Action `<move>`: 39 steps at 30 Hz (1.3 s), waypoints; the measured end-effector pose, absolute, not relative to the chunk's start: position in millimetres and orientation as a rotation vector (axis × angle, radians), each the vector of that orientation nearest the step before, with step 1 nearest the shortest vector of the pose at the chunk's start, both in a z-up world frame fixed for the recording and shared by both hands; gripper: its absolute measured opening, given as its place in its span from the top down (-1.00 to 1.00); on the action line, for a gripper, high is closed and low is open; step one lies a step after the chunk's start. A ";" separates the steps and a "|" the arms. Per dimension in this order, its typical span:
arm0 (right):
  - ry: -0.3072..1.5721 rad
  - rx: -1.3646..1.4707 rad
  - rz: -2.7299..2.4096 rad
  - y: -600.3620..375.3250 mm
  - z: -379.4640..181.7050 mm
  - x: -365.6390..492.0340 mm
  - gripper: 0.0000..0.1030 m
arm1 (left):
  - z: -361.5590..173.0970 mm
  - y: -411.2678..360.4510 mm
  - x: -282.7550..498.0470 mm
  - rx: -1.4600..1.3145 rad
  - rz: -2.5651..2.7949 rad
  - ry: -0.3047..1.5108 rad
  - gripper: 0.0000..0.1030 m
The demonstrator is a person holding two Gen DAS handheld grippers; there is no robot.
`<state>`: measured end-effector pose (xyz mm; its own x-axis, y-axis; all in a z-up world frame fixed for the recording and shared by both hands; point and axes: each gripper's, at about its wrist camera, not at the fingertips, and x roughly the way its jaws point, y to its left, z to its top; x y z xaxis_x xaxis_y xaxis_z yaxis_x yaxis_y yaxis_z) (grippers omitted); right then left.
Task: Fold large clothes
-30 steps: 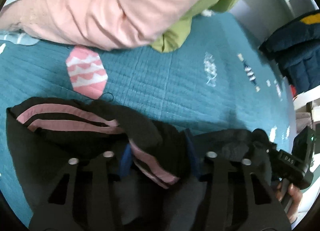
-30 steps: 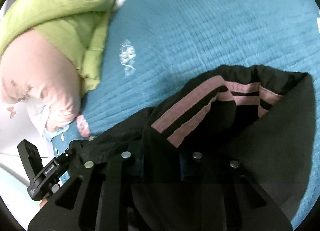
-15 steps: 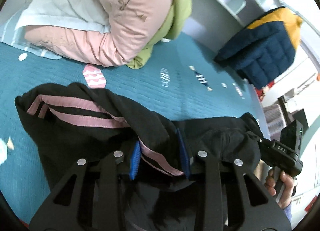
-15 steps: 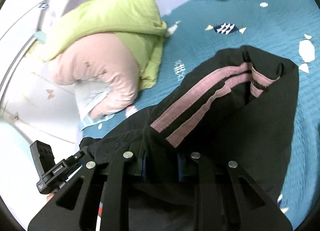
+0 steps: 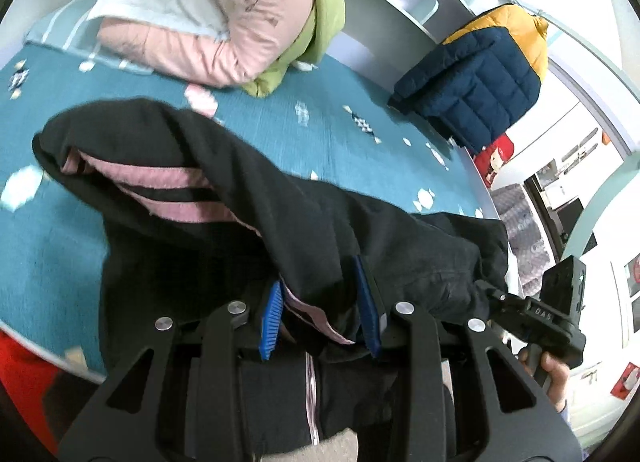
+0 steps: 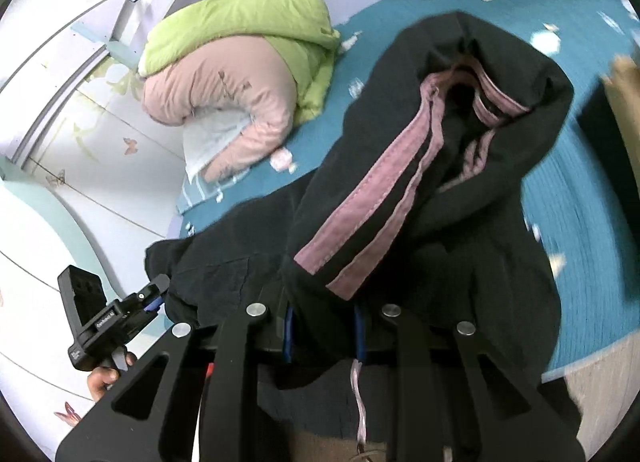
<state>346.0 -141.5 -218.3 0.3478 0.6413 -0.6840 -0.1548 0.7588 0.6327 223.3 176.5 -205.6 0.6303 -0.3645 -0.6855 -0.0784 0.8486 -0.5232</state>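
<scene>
A black garment with pink stripes (image 5: 304, 218) (image 6: 436, 198) hangs stretched between both grippers above a teal bedspread (image 5: 320, 134) (image 6: 560, 198). My left gripper (image 5: 320, 314) is shut on a bunched fold of it, blue pads pressing the cloth. My right gripper (image 6: 324, 330) is shut on another fold of the same garment. In the left wrist view the right gripper (image 5: 532, 314) shows at the right, a hand on its handle. The right wrist view has the left gripper (image 6: 132, 306) at the lower left. The garment's far end droops toward the bed.
A pile of pink and green puffer jackets (image 5: 248, 18) (image 6: 240, 74) with a pale blue cloth lies at the bed's far side. A navy and yellow jacket (image 5: 480, 74) sits near the wall. The bed's near edge (image 5: 52, 358) runs below the garment.
Both grippers have risen and pulled back from the bed, lifting the black garment with them. More of the room and the jacket pile has come into view.
</scene>
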 end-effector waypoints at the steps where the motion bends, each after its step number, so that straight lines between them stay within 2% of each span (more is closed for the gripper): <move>1: 1.107 0.517 0.538 -144.8 -224.1 331.2 0.61 | -209.3 172.8 210.5 -0.537 -0.168 0.887 0.36; 7: 1.140 0.565 0.482 -158.5 -265.2 268.7 0.61 | -253.1 157.8 145.4 -0.521 -0.163 0.965 0.36; 12: 1.219 0.646 0.407 -164.3 -303.2 241.6 0.61 | -285.3 157.5 124.5 -0.521 -0.148 1.036 0.36; 17: 1.283 0.608 0.353 -156.5 -328.9 228.8 0.61 | -309.4 161.6 113.0 -0.537 -0.120 1.095 0.35; 21: 1.263 0.582 0.356 -151.5 -325.1 227.3 0.57 | -304.4 162.9 104.3 -0.547 -0.115 1.096 0.35; 26: 1.218 0.510 0.373 -149.8 -295.3 231.6 0.44 | -268.9 156.4 86.4 -0.483 -0.162 1.050 0.33; 32: 1.230 0.375 0.368 -155.5 -268.7 215.9 0.43 | -216.9 147.6 83.8 -0.418 -0.211 0.927 0.14; 33: 1.220 0.361 0.374 -156.7 -264.2 213.8 0.43 | -208.6 140.8 90.4 -0.401 -0.212 0.907 0.04; 34: 1.207 0.339 0.377 -158.1 -253.6 213.3 0.43 | -200.5 140.8 95.4 -0.370 -0.203 0.881 -0.22; 35: 1.191 0.321 0.378 -172.0 -249.1 204.5 0.43 | -193.9 140.7 100.4 -0.336 -0.177 0.859 -0.33; 39: 1.068 0.249 0.366 -181.1 -210.1 217.4 0.43 | -182.9 153.4 134.7 -0.278 -0.122 0.816 -0.35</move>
<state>217.4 -181.1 -210.1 0.4303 0.4085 -0.8050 -0.1706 0.9125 0.3718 134.7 153.4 -182.9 0.6805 -0.2136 -0.7010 0.0005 0.9567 -0.2910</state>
